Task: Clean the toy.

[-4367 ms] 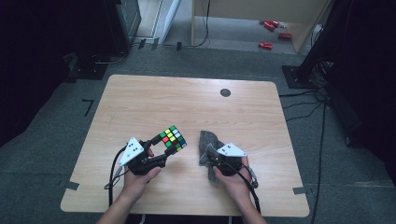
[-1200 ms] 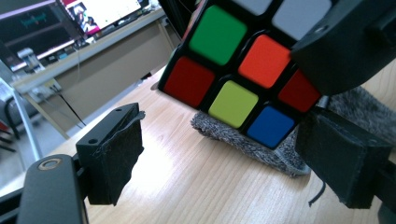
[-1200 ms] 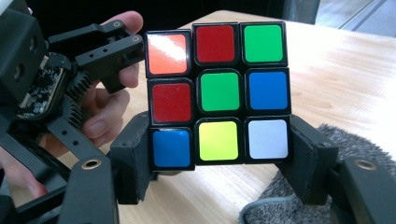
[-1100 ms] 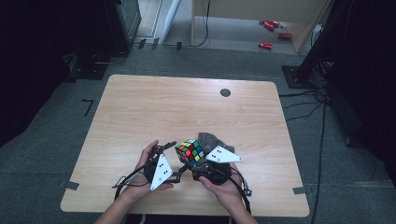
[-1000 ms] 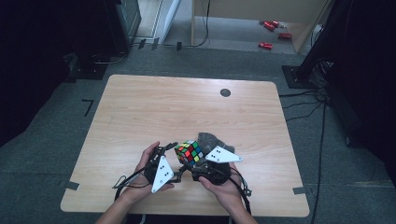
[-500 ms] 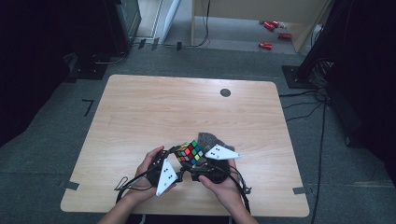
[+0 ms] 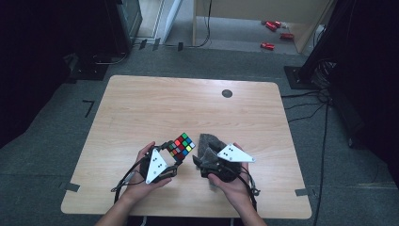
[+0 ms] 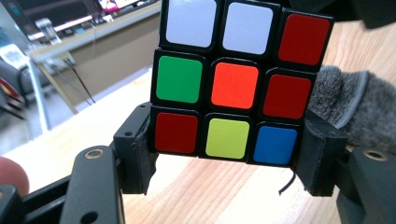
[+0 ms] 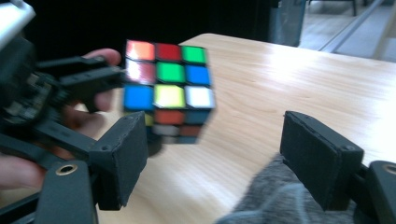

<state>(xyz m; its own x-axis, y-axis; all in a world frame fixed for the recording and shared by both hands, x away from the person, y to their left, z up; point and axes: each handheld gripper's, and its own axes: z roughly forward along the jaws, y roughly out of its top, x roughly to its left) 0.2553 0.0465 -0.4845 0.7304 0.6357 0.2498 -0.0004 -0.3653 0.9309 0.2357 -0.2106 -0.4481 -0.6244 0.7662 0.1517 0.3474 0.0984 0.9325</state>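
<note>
Apart now: my left gripper (image 7: 175, 151) has pulled away, clamping the cube (image 7: 181, 145). Right gripper (image 9: 224, 154) gapes over the cloth (image 7: 209, 145).

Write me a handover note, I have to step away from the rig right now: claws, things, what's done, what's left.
Left claw: shut on the Rubik's cube, held off the table, bottom layer between its pads.
Right claw: open, jaws wide apart, gripping nothing, aimed at the cube.
Grey cloth: on the table under the right claw.
Done: cube picked up.
Left: probably bring the right claw onto the cube; nothing shows it wiped or turned.
</note>
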